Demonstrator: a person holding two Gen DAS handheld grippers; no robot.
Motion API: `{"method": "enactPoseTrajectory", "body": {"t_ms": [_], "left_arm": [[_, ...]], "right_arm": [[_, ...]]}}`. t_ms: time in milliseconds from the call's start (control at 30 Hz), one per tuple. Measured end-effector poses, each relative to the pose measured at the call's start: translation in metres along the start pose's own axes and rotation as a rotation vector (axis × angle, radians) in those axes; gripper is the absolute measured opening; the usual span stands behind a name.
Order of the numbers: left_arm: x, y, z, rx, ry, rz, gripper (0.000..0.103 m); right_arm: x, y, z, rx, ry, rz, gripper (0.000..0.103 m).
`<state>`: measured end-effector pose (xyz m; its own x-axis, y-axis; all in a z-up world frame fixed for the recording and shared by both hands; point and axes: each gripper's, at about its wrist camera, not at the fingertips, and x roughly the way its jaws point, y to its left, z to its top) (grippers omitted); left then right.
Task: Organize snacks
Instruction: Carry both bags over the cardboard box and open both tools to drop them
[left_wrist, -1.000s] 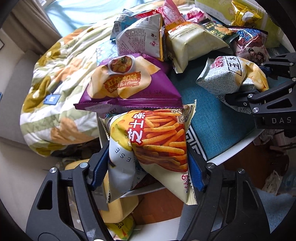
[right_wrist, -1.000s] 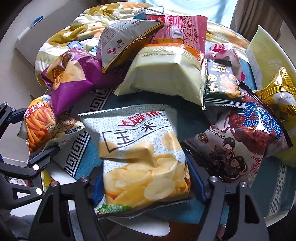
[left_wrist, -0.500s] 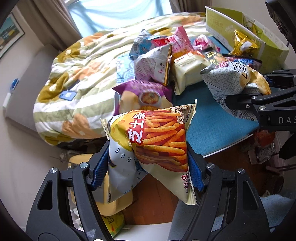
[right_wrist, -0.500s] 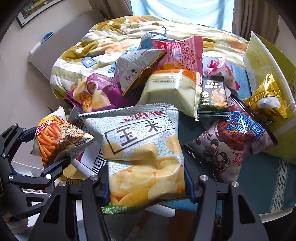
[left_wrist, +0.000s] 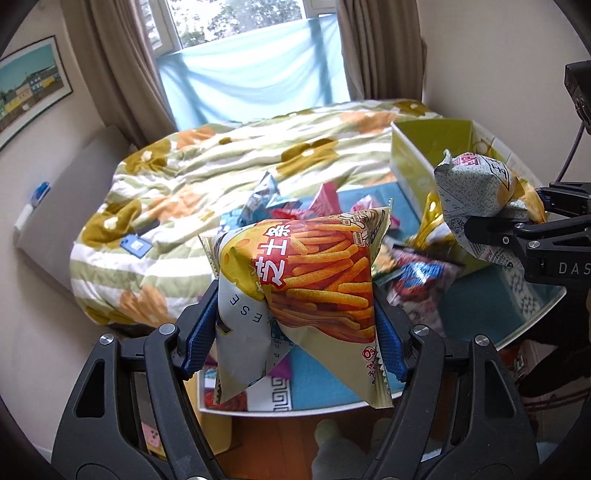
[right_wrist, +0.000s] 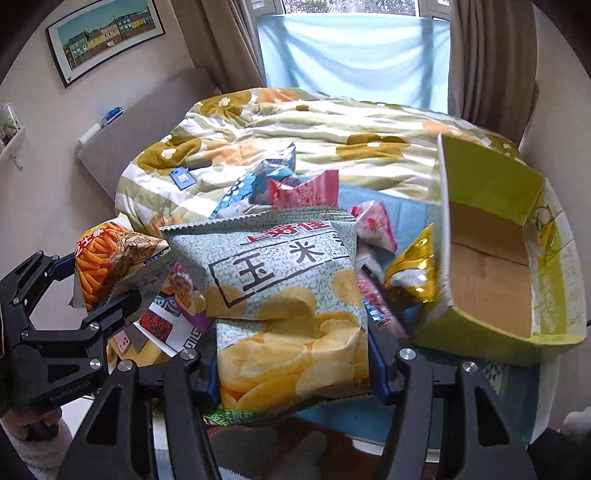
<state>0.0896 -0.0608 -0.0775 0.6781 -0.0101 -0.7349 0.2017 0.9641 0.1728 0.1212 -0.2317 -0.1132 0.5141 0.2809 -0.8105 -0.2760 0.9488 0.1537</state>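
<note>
My left gripper (left_wrist: 295, 332) is shut on an orange cheese-stick bag (left_wrist: 306, 280) and holds it in the air above the table; it also shows in the right wrist view (right_wrist: 107, 266). My right gripper (right_wrist: 293, 373) is shut on a grey-green potato-chip bag (right_wrist: 288, 295), lifted above the snack pile; that bag shows at the right of the left wrist view (left_wrist: 476, 192). An open green cardboard box (right_wrist: 491, 236) stands on the table to the right, with nothing visible inside. Several snack bags (right_wrist: 295, 184) lie on the blue table mat (right_wrist: 402, 218).
A gold bag (right_wrist: 410, 269) leans against the box's left wall. A bed with a flowered quilt (right_wrist: 295, 125) lies behind the table, a blue phone (right_wrist: 181, 179) on it. The window and curtains are at the back. The white table edge (left_wrist: 295, 410) is near me.
Both grippers have risen and tilted up with their bags, away from the pile. The open box, the bed and the window have come into view.
</note>
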Motion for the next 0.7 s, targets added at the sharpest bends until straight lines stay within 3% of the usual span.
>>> {"method": "enactPoseTrajectory", "body": {"t_ms": [333, 533, 700], "left_arm": [[0.032, -0.082, 0.107, 0.091, -0.081, -0.109, 0.071], [0.087, -0.140, 0.170, 0.163, -0.077, -0.200, 0.072], [0.148, -0.183, 0.211, 0.222, -0.023, -0.261, 0.072]], "right_arm": [[-0.056, -0.101, 0.044, 0.084, -0.117, -0.127, 0.056], [-0.060, -0.169, 0.066, 0.201, -0.124, -0.183, 0.056], [-0.048, -0.216, 0.080, 0.283, -0.110, -0.224, 0.056]]}}
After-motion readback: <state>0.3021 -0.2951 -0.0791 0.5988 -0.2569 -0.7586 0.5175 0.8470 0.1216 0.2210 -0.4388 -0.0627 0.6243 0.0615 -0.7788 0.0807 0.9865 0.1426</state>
